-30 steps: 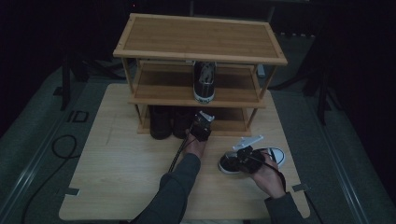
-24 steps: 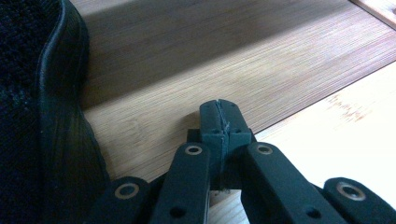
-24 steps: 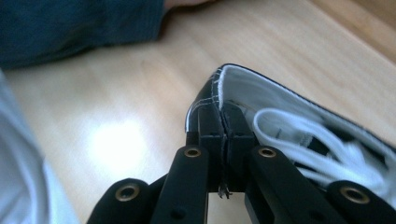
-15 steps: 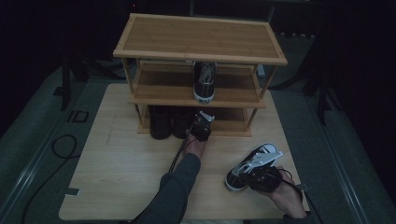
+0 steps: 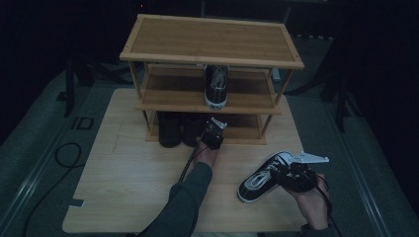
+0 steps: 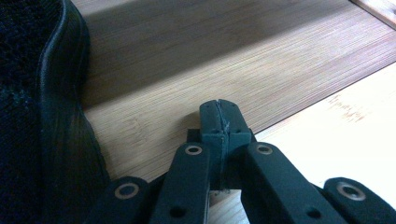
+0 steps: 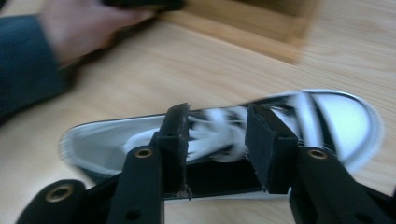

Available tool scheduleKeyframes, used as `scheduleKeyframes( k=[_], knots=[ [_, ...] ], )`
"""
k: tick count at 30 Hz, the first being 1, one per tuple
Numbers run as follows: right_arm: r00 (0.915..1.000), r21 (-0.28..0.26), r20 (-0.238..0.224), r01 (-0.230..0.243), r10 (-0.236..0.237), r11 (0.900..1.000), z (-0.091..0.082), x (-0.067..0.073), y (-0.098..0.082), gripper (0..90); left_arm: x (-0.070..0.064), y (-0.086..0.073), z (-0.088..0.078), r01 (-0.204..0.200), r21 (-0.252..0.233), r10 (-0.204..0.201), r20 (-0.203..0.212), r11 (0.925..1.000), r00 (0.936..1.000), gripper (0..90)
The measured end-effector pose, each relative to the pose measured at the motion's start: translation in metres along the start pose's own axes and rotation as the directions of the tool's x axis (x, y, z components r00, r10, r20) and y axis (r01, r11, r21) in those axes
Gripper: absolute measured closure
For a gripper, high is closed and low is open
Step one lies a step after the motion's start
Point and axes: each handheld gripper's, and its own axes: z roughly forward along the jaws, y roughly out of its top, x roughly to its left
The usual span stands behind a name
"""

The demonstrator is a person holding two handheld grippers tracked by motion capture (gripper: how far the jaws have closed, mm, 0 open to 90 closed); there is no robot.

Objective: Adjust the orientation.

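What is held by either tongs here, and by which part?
Nothing. The left tongs are shut and empty by the wooden shoe rack; the right tongs, just opening, straddle the black-and-white canvas sneaker without pressing it.

— What is carrying everything here?

— A pale wooden table [image 5: 123,197], which is bearing a three-tier wooden rack [image 5: 212,42] at its far side.

— And what is lying on them?

— A black-and-white sneaker [image 5: 259,178] is lying on the table, near the front right. Another sneaker [image 5: 216,86] is sitting on the middle shelf, and two dark shoes [image 5: 179,129] are standing on the lowest shelf, side by side.
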Motion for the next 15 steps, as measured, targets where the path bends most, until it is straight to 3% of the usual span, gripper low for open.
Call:
scheduleKeyframes(
  k=[2,9,15],
  knots=[
    [0.9996,-0.001,0.010,-0.027,0.027,1.000,0.003,-0.002,-0.002,55.3,0.000,0.000,0.000,0.001,0.000,-0.001,0.000,1.0000,1.0000,90.0],
    [0.9978,0.039,0.060,-0.029,0.026,0.999,0.014,0.005,-0.003,51.7,0.000,0.000,0.000,0.003,0.000,-0.003,0.002,1.0000,1.0000,90.0],
    [0.9950,0.076,0.036,-0.095,0.092,0.993,0.019,0.001,-0.008,51.5,0.000,0.000,0.000,0.001,0.001,-0.001,0.001,1.0000,1.0000,90.0]
  ],
)
